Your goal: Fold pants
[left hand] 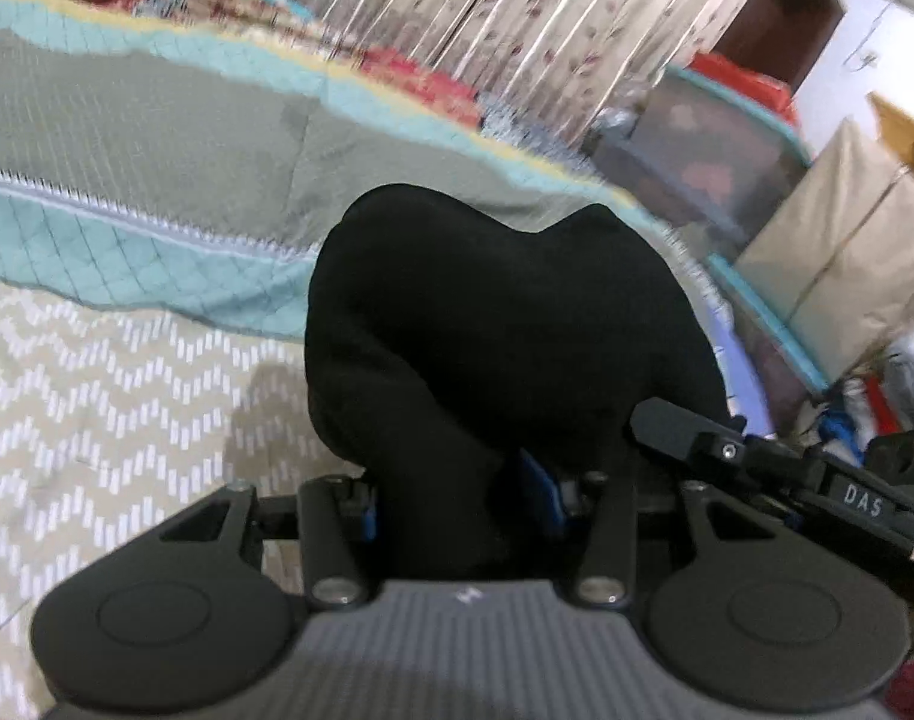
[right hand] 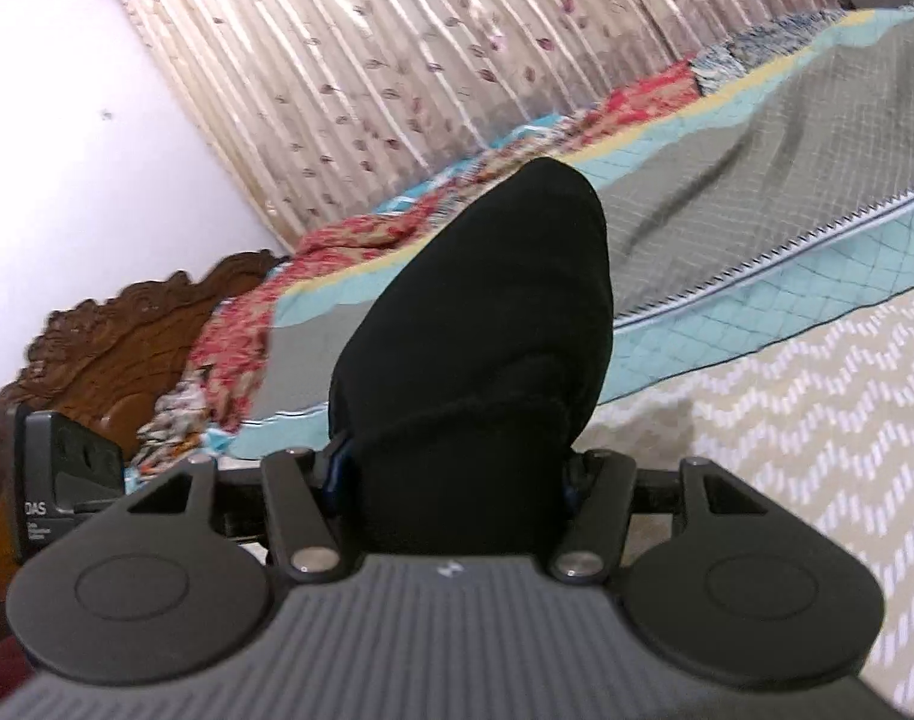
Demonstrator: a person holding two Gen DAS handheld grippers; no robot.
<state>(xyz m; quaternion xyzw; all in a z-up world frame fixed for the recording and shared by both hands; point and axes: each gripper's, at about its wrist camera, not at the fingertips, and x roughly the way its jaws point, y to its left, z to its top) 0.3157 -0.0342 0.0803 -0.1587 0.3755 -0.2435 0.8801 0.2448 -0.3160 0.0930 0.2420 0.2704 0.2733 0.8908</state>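
Fingers first: on the left gripper [left hand: 463, 501] the blue-padded fingers [left hand: 544, 489] stand partly closed, clamped on a thick bunch of the black pants [left hand: 487, 312], which bulge up and forward out of the jaws and hide most of the pads. Just to its right in the same view, nearly touching, sits the body of the other tool, marked DAS. The right gripper [right hand: 457, 474] holds a second bunch of the same pants, its jaws somewhat wider because the wad there looks thicker — only a sliver of blue pad [right hand: 336, 468] shows at the cloth's edge. Both grips look taken near one edge of the garment, probably so the two hands can carry that edge over together and keep the fold square. The pants are lifted clear of the bed, hanging from the two grippers over the zigzag-patterned cover [left hand: 97, 408], with the teal and grey quilt [left hand: 157, 144] beyond and the flowered curtain [right hand: 397, 60] behind. The rest of the garment lies below the cameras, out of sight, so how far the folding has come cannot be told — my guess is mid-fold.
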